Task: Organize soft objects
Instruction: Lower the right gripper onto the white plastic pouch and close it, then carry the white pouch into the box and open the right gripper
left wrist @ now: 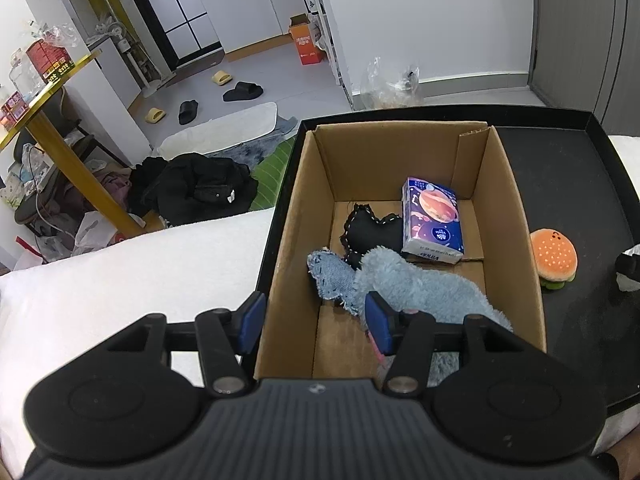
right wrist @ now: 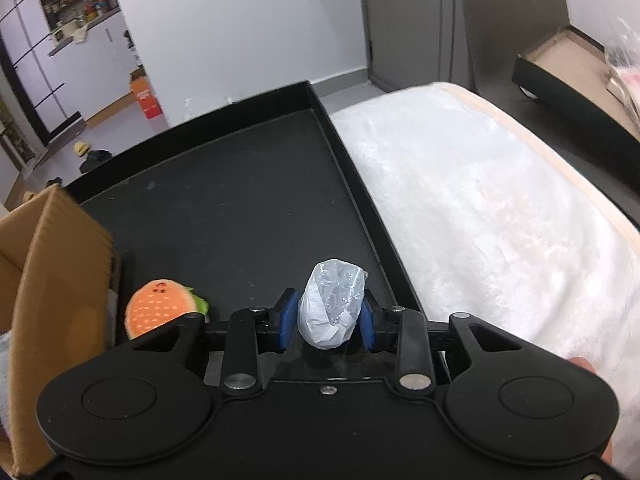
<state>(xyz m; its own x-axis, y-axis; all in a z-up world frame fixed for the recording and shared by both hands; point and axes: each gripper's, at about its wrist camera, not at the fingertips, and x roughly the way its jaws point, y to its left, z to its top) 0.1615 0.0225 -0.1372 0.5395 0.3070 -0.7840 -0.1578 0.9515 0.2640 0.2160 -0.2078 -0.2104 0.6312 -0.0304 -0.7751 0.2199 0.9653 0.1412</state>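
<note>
A cardboard box (left wrist: 304,208) stands in a black tray (left wrist: 580,184). Inside lie a fluffy blue plush (left wrist: 424,288), a denim piece (left wrist: 330,278), a black heart cushion (left wrist: 372,228) and a tissue pack (left wrist: 434,220). My left gripper (left wrist: 316,322) is open and empty over the box's near left wall. A burger plush (left wrist: 554,258) lies on the tray right of the box; it also shows in the right wrist view (right wrist: 160,310). My right gripper (right wrist: 327,320) is shut on a white plastic-wrapped bundle (right wrist: 330,308) above the tray (right wrist: 240,200).
The tray rests on a white fluffy blanket (right wrist: 480,208). The box's corner (right wrist: 52,280) is at the right wrist view's left edge. A black-and-white object (left wrist: 628,270) sits at the tray's right edge. Clothes, slippers and a gold-edged table (left wrist: 60,80) are on the floor beyond.
</note>
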